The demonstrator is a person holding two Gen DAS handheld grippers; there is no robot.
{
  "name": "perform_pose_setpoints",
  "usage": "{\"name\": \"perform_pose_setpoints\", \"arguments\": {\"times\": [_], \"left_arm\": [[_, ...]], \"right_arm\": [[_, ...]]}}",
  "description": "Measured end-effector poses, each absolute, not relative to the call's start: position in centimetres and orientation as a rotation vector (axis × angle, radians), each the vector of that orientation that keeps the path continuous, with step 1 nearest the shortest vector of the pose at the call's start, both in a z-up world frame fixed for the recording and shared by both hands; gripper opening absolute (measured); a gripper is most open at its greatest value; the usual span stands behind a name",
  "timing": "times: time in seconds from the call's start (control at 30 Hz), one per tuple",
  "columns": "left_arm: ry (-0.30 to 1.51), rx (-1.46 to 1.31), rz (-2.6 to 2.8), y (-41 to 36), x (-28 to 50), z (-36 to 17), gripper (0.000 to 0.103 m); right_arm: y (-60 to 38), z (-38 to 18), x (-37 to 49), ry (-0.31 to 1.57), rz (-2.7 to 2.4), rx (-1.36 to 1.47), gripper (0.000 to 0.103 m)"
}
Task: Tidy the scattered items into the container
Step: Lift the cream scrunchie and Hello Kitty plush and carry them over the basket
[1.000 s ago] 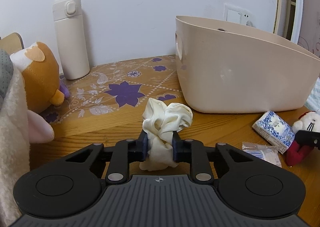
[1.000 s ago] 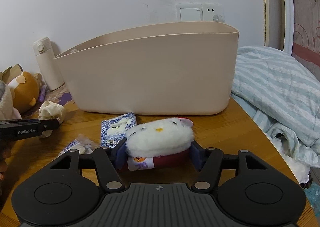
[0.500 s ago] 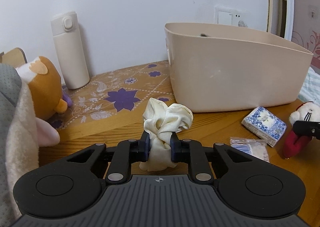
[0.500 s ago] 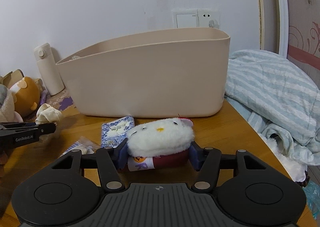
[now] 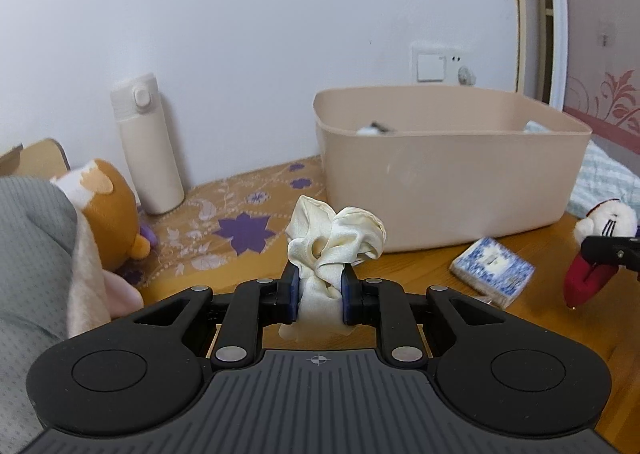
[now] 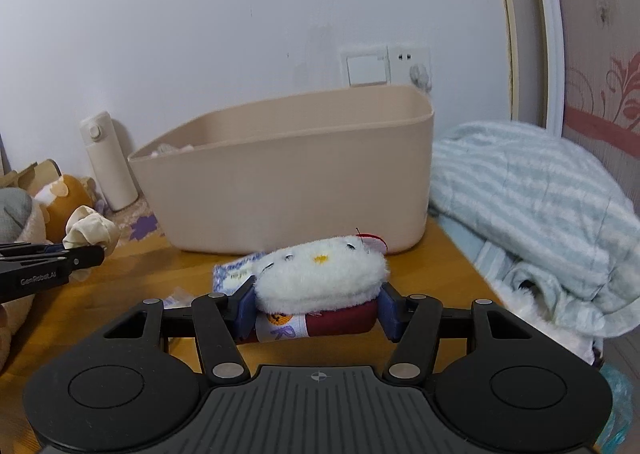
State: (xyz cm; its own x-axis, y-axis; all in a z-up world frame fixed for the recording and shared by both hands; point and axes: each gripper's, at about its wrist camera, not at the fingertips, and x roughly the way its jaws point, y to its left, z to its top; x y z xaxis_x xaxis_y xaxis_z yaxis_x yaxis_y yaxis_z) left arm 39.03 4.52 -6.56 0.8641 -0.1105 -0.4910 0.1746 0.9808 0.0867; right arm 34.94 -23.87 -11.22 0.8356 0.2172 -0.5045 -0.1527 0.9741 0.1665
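Grippers, two in total, are both carrying loads. I am clamping one cream scrunchie (image 5: 334,238) in the left gripper (image 5: 319,290), above the wooden table (image 5: 420,274). I am pinching one white plush toy (image 6: 320,274) in the right gripper (image 6: 318,308). One beige container (image 6: 288,181) is standing ahead, near both. One blue patterned packet (image 5: 492,266) is lying beside it. One white bottle (image 5: 146,141) is standing against the wall.

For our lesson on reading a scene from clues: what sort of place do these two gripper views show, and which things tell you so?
Most likely a bedroom: a striped quilt bunched beside the wooden table, a brown plush toy at its edge, and a wall socket.
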Motion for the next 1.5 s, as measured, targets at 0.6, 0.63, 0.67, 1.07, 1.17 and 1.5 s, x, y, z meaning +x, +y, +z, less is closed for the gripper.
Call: {"name": "perform_pose_setpoints", "arguments": {"times": [0.6,0.63,0.67,1.07,1.17,1.5], "left_arm": [[0.410,0.120,-0.193,1.6,39.0,-0.2,0.019],[0.404,0.123,-0.194,1.3,39.1,0.1,0.019],[0.401,0.123,-0.195,1.1,39.3,0.4,0.019],[0.392,0.146,-0.187,-1.1,42.6,2.7,0.020],[0.396,0.147,-0.183,-1.6,43.7,2.9,0.020],[0.417,0.181,-0.155,-3.9,47.9,3.3,0.020]], "right_arm": [[-25.0,-3.9,35.6,0.412,0.195,0.066,0.056],[-25.1,-3.5,35.8,0.407,0.196,0.065,0.056],[-25.0,-3.2,36.0,0.400,0.194,0.061,0.056],[-25.1,-0.9,39.0,0.360,0.167,0.048,0.056],[-25.2,-0.6,40.1,0.362,0.161,0.052,0.056],[-25.5,-0.8,43.5,0.395,0.149,0.081,0.056]]}}
